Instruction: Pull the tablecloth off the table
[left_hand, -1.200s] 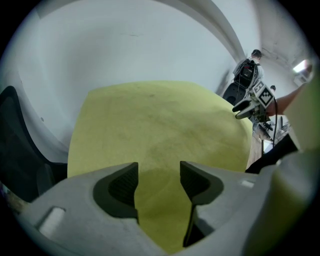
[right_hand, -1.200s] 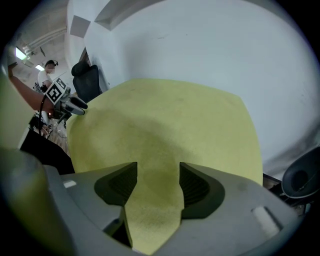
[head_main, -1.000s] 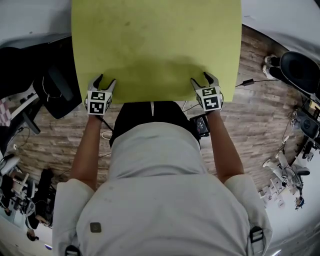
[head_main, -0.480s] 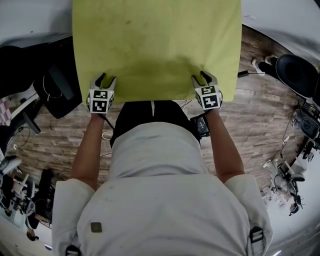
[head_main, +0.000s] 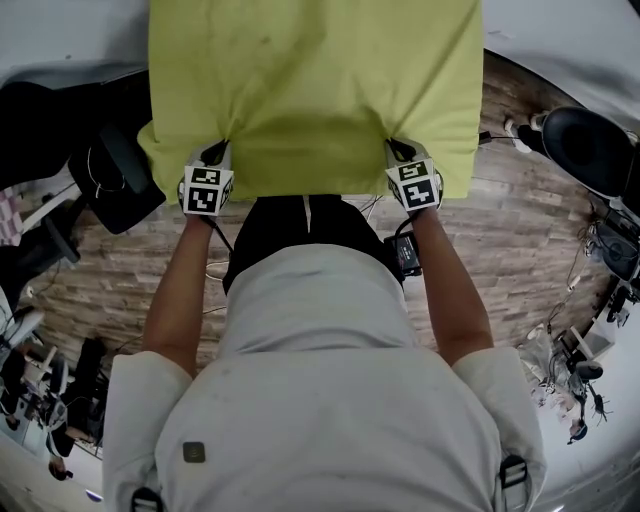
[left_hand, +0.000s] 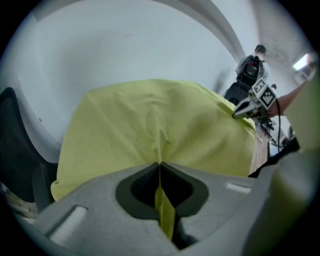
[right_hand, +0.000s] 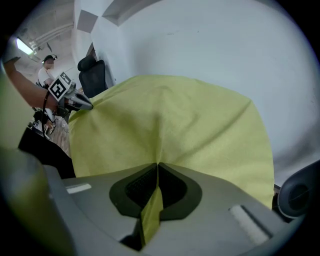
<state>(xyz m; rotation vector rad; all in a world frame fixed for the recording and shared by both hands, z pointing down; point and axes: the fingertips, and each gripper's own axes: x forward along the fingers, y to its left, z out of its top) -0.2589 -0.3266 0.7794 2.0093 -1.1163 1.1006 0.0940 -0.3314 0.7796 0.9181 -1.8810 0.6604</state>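
A yellow-green tablecloth (head_main: 315, 90) covers the table ahead of me, its near edge hanging toward me. My left gripper (head_main: 214, 155) is shut on the cloth's near edge at the left, and a fold of fabric runs down between its closed jaws (left_hand: 159, 164). My right gripper (head_main: 400, 152) is shut on the near edge at the right, with a pinched strip of cloth between its jaws (right_hand: 157, 165). The cloth (left_hand: 150, 130) puckers into creases at both grips. The table itself is hidden under the cloth (right_hand: 170, 120).
A black office chair (head_main: 115, 175) stands at the left of the table, another dark chair (head_main: 590, 145) at the far right. Cables and equipment (head_main: 585, 360) lie on the wood-pattern floor (head_main: 510, 240). A white wall (left_hand: 125, 45) rises behind the table.
Both grippers have gone from open at the cloth's near edge to shut on it. The edge is now bunched and creased at both grips, and its left corner hangs out lower.
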